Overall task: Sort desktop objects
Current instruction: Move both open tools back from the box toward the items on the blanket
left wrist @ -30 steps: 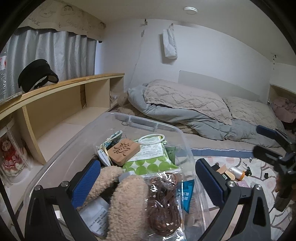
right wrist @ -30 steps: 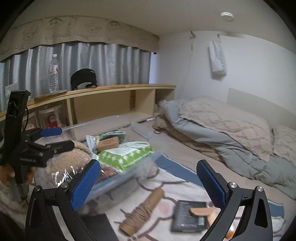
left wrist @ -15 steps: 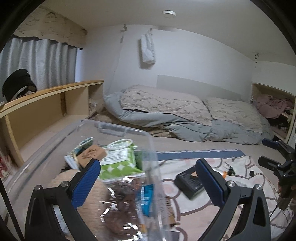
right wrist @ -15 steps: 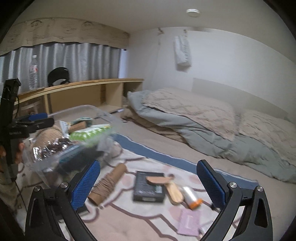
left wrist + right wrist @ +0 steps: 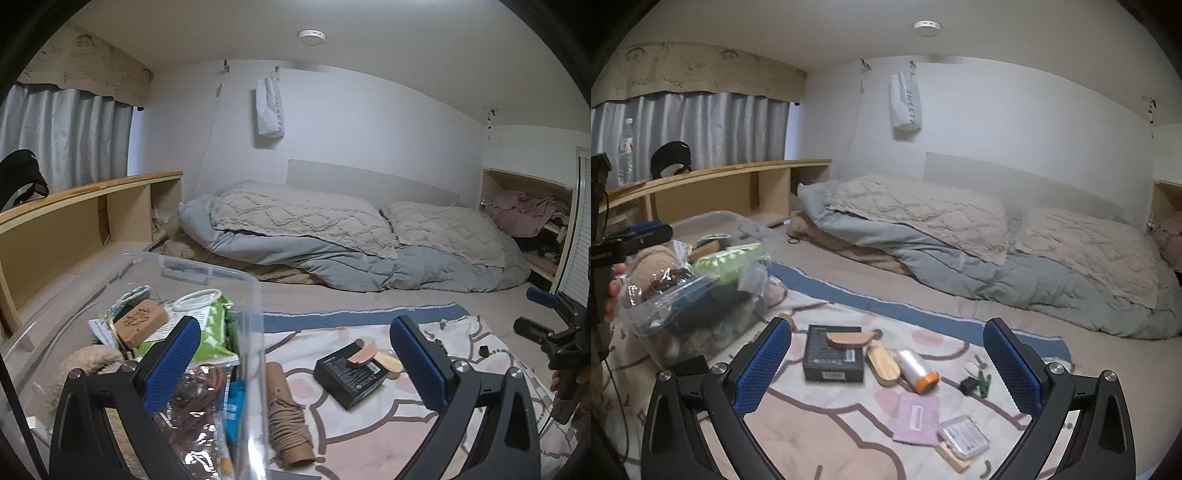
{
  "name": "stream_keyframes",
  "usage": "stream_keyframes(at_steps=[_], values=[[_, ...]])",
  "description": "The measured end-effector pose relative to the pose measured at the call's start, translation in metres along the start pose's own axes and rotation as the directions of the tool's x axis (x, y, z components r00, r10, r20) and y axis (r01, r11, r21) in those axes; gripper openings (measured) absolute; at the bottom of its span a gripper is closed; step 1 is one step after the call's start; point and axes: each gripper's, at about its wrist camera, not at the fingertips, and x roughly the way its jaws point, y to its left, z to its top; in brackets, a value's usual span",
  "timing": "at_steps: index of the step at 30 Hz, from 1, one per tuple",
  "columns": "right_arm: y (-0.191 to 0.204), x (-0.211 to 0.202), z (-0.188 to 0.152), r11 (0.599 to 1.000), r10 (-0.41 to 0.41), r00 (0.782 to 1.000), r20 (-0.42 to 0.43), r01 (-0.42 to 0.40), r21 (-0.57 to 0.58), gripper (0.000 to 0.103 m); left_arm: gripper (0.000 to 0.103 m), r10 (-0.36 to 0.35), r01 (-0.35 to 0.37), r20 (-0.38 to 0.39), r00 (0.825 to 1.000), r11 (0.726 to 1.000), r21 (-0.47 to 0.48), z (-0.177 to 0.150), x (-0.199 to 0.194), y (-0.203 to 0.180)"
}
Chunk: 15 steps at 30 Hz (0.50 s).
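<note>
The left hand-held gripper [image 5: 295, 350] is spread wide with nothing between its blue pads; its left finger hangs over the clear plastic bin [image 5: 255, 295] and its right finger over the patterned blanket [image 5: 369, 424]. The bin sits on the bed at the left and is packed: a green wet-wipes pack [image 5: 210, 325], a carved wooden block [image 5: 140, 323], a white ring [image 5: 197, 297], a fuzzy beige plush item [image 5: 85, 365] and a crinkled clear bag of brown cord [image 5: 199, 387]. Just outside the bin wall, below the gripper's gap, lies a cardboard spool of twine [image 5: 288, 417]. Beside it, nearly centred between the fingers, lies a black box [image 5: 351, 376] with a small wooden piece [image 5: 360, 356] resting on top.

The right hand-held gripper [image 5: 886, 354] is likewise spread and empty, and it hovers above the loose items on the blanket. The same black box lies just inside its left finger, a wooden oval case [image 5: 882, 363] touches the box's right edge, and a clear roll with an orange end [image 5: 918, 371] lies beside that. Nearer the right finger are a green clip [image 5: 982, 382] and a small black item [image 5: 967, 384]. Closer to the camera lie a pink card [image 5: 916, 417] and a small clear plastic case [image 5: 964, 437].

The rumpled grey duvet [image 5: 997, 266] fills the far side of the bed.
</note>
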Motion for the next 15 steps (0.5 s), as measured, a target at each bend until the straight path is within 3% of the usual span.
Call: stream_keyframes(at_steps=[5, 13, 14, 15], values=[[-0.008, 0.004, -0.005, 1.0, 0.02, 0.998, -0.055, -0.019, 0.014, 0.103, 0.103, -0.023, 0.023, 0.006, 1.0, 1.0, 0.01, 0.001, 0.002, -0.011], [-0.035, 0.006, -0.017, 0.995, -0.039, 0.993, -0.109, 0.048, 0.084, 0.103, 0.103, -0.106, 0.106, 0.013, 0.994, 0.994, 0.006, 0.002, 0.009, -0.032], [-0.039, 0.007, -0.019, 0.994, -0.042, 0.993, -0.114, 0.053, 0.093, 0.1, 0.103, -0.114, 0.114, 0.014, 0.993, 0.993, 0.007, 0.001, 0.011, -0.035], [-0.045, 0.008, -0.023, 0.993, -0.048, 0.991, -0.125, 0.062, 0.104, 0.086, 0.103, -0.127, 0.127, 0.017, 0.992, 0.992, 0.018, 0.0, 0.014, -0.041]])
